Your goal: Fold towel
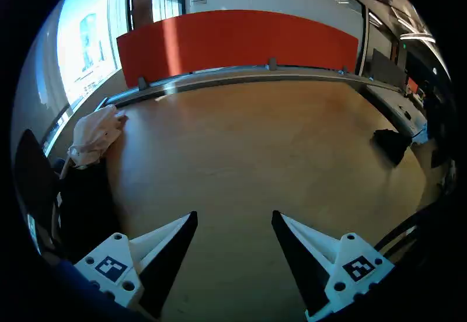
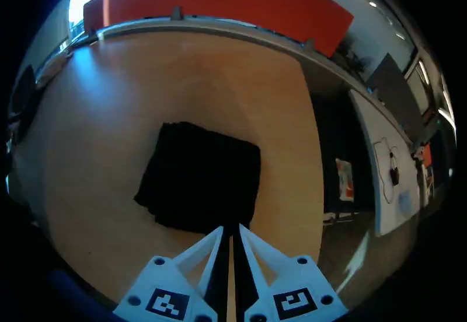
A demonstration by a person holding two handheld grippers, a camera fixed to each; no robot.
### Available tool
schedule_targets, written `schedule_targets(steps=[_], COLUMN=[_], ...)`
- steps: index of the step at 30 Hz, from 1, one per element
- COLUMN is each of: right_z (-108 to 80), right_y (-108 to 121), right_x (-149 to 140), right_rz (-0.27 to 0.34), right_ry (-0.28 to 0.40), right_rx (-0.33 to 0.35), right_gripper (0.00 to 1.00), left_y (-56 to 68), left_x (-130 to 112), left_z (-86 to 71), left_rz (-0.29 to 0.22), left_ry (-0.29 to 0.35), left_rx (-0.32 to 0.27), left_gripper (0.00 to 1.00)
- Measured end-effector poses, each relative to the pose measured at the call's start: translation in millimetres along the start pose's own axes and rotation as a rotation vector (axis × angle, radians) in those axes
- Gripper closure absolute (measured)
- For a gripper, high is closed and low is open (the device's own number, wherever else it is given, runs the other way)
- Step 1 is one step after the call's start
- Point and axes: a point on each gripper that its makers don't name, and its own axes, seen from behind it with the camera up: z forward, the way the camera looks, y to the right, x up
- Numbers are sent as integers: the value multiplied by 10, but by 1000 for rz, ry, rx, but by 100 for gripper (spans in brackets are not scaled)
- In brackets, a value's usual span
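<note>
Apparently your square black cloth towel already lies folded; right gripper fingers closed, left gripper fingers apart, empty.

Wooden table, red partition behind it, pale crumpled cloth, perhaps a garment, at its edge

Our left tool holds its fingers wide apart, reaching in from 7 and 5 o'clock. Our right tool has its fingers nearly together, pointing toward 12 o'clock.
</note>
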Motion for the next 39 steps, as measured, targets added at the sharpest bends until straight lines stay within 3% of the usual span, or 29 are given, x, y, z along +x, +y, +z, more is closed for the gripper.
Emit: schedule_targets(steps=[20, 39], right_z=[507, 508], right_y=[-7, 42], right_x=[-490, -496], right_rz=[85, 131], right_ry=[-133, -99], right_rx=[-18, -38], right_gripper=[96, 93], left_y=[1, 35], left_x=[-70, -6], left_z=[-65, -70], left_rz=[19, 31], left_ry=[-19, -14], left_rx=[29, 32], left_gripper=[6, 6])
